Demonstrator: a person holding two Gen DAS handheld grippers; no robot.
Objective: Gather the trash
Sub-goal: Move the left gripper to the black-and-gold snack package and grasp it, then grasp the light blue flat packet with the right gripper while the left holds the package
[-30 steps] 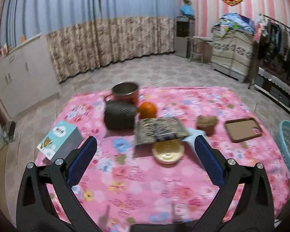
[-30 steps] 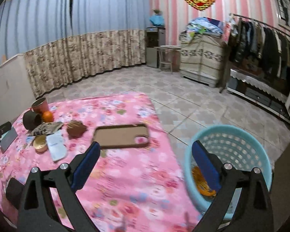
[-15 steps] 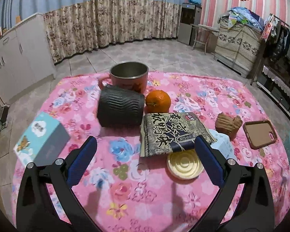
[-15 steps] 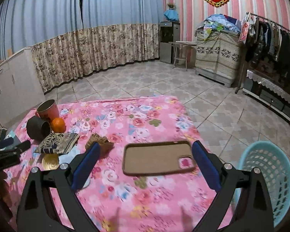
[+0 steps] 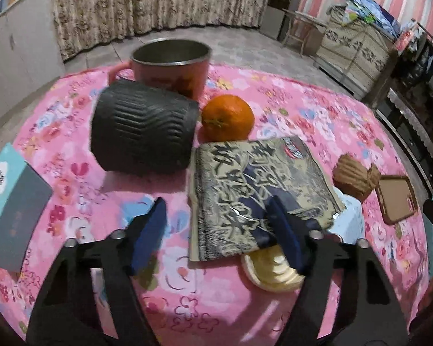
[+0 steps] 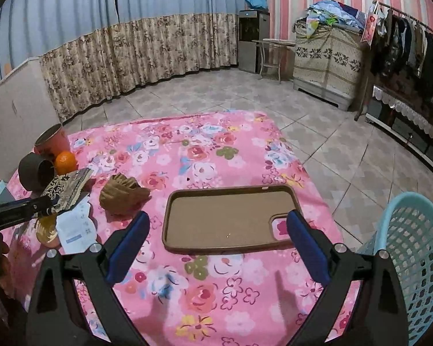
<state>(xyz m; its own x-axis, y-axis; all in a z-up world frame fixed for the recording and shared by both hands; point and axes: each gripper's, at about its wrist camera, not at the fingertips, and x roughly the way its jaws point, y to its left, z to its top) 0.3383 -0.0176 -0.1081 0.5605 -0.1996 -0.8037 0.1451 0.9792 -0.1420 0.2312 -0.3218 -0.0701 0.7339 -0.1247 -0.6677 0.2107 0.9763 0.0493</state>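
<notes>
Left wrist: wrapper [image 5: 254, 201] between closing tool [image 5: 219, 230] jaws.

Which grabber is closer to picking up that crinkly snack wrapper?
The left gripper. Its closing jaws already straddle the snack wrapper's near edge, while the right gripper hovers open over the phone case.

The left gripper [image 5: 218, 232] was closing over the snack wrapper [image 5: 257, 199], which lay beside an orange [image 5: 228, 117] and a black cup [image 5: 143, 132].
</notes>
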